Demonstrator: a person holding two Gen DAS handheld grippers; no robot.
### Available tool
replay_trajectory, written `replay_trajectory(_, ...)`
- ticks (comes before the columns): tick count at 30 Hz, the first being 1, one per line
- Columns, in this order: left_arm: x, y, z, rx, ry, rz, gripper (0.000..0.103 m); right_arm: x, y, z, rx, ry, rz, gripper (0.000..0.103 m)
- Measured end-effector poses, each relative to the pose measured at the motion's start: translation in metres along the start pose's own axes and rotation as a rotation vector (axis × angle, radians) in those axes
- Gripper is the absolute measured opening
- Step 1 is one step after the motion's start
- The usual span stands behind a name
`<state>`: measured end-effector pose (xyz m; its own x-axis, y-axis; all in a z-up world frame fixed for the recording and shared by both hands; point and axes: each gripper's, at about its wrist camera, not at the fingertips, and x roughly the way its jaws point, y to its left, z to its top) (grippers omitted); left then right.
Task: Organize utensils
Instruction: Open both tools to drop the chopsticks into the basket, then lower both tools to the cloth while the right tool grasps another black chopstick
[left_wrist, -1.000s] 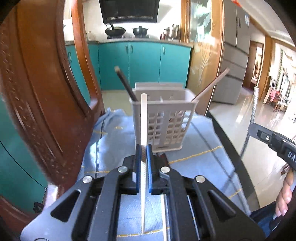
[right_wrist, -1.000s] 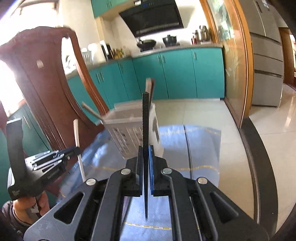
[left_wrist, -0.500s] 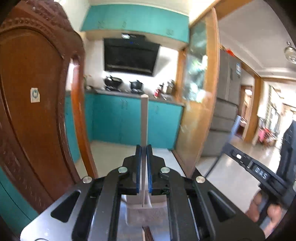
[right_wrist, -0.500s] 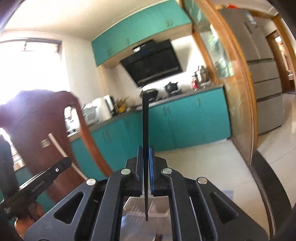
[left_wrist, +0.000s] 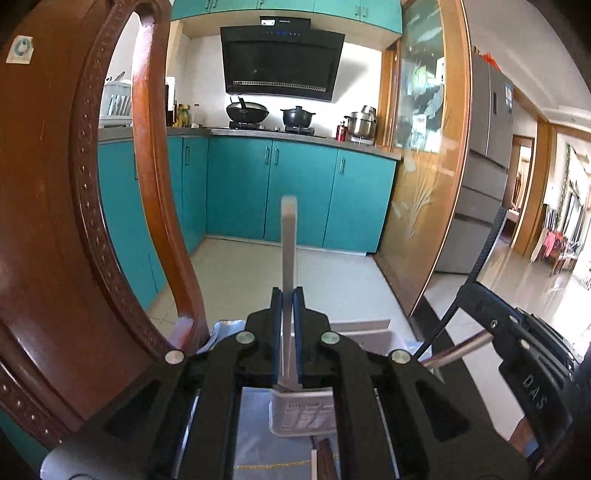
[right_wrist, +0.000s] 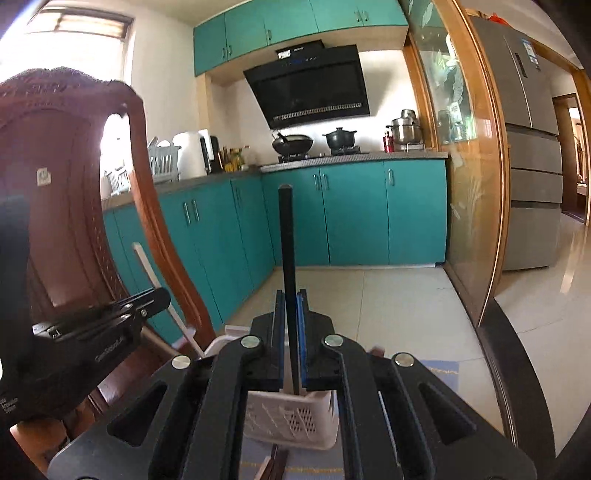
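Note:
My left gripper (left_wrist: 288, 295) is shut on a white chopstick (left_wrist: 288, 251) that stands upright between its pads. Just below the fingers sits the white slotted utensil basket (left_wrist: 303, 417) on a blue cloth. A brown chopstick (left_wrist: 458, 349) leans out of the basket to the right. My right gripper (right_wrist: 288, 297) is shut on a black chopstick (right_wrist: 287, 251), also upright, over the same basket (right_wrist: 291, 419). Each gripper shows in the other's view: the right one (left_wrist: 476, 295) with its black stick, the left one (right_wrist: 164, 295) with its white stick (right_wrist: 155, 280).
A carved wooden chair back (left_wrist: 55, 221) stands close on the left. Loose chopsticks (right_wrist: 275, 461) lie on the cloth in front of the basket. The table's dark edge (right_wrist: 509, 369) curves past on the right. Beyond are teal kitchen cabinets and a tiled floor.
Both grippers have risen and come forward with their chopsticks. The basket, ahead of them a second ago, now lies beneath the fingers. The two grips are unchanged.

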<state>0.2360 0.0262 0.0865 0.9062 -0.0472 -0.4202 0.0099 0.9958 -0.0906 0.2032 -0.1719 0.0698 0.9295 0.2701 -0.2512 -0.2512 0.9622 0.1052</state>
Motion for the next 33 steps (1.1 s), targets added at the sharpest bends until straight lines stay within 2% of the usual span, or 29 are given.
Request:
replay_trajectory(3,0.000,-0.003,-0.005,0.020,-0.006,0.017,0.007,-0.003,-0.001,-0.002,-0.002,0.000,-0.005,0.009)
replay_trajectory(7,-0.016,-0.005,-0.013,0.050,-0.019,0.020,0.009,-0.016,-0.002,-0.003,0.006,-0.027,-0.006,0.021)
replay_trajectory(15,-0.054,-0.021,-0.031,0.145,-0.073,0.045,0.012,-0.061,0.006,-0.015,-0.069,-0.104,0.038,0.023)
replay_trajectory(18,-0.066,-0.027,-0.039,0.181,-0.084,0.056,0.012,-0.072,0.006,-0.032,-0.084,-0.074,0.090,0.023)
replay_trajectory(20,-0.071,-0.027,-0.045,0.193,-0.079,0.061,0.014,-0.069,0.003,-0.049,-0.075,-0.002,0.124,0.023)
replay_trajectory(22,-0.074,-0.026,-0.048,0.196,-0.072,0.066,0.020,-0.054,0.000,-0.067,-0.058,0.112,0.130,0.023)
replay_trajectory(26,-0.070,-0.014,-0.060,0.183,-0.034,0.084,0.031,0.004,0.002,-0.122,-0.027,0.481,0.115,0.023)
replay_trajectory(28,-0.063,-0.006,-0.067,0.173,-0.001,0.098,0.033,0.024,0.006,-0.145,-0.034,0.597,0.114,0.023)
replay_trajectory(31,-0.049,0.009,-0.075,0.126,0.074,0.099,0.035,0.041,0.013,-0.169,-0.054,0.696,0.087,0.023)
replay_trajectory(33,-0.041,0.019,-0.078,0.091,0.120,0.094,0.037,0.047,0.015,-0.177,-0.058,0.726,0.079,0.023)
